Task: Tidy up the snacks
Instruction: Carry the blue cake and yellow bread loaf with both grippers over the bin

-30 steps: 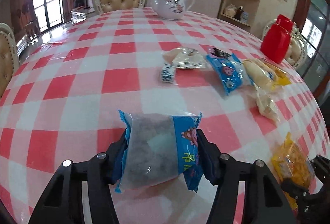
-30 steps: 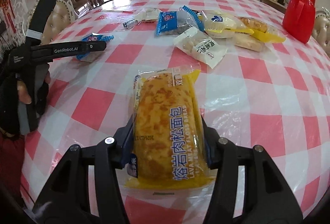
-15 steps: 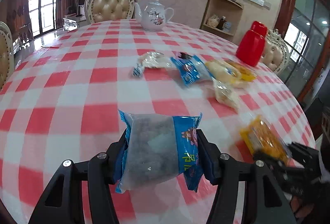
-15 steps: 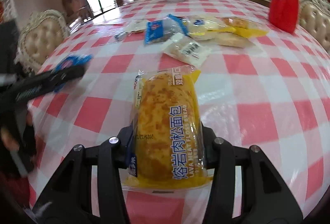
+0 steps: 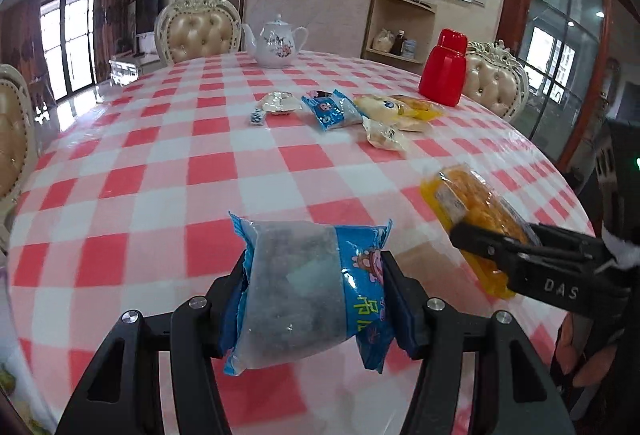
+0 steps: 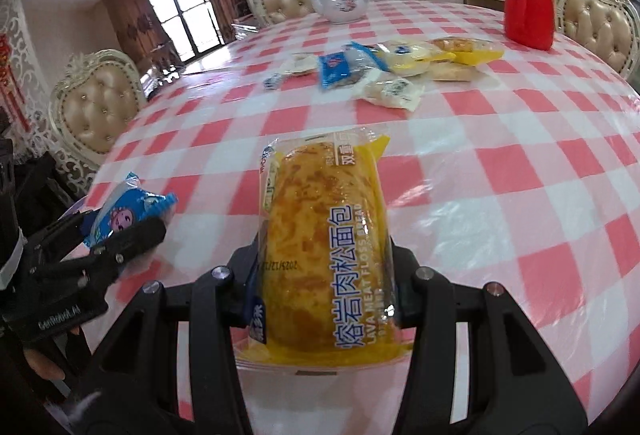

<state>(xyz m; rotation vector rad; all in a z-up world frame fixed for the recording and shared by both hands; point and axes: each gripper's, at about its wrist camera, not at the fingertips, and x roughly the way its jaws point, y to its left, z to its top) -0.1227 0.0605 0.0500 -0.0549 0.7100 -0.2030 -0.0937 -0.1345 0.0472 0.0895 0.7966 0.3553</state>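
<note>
My left gripper is shut on a blue-and-clear snack packet and holds it above the near edge of the red-checked table. My right gripper is shut on a yellow meat floss bread packet, also lifted above the table. The bread packet also shows at the right of the left wrist view. The blue packet also shows at the left of the right wrist view. Several other snack packets lie in a cluster at mid-table.
A white teapot stands at the far side and a red jug at the far right. Padded chairs ring the table. A shelf stands against the back wall.
Both grippers have risen and drawn back toward the near table edge with their packets held. The snack cluster now looks farther away.
</note>
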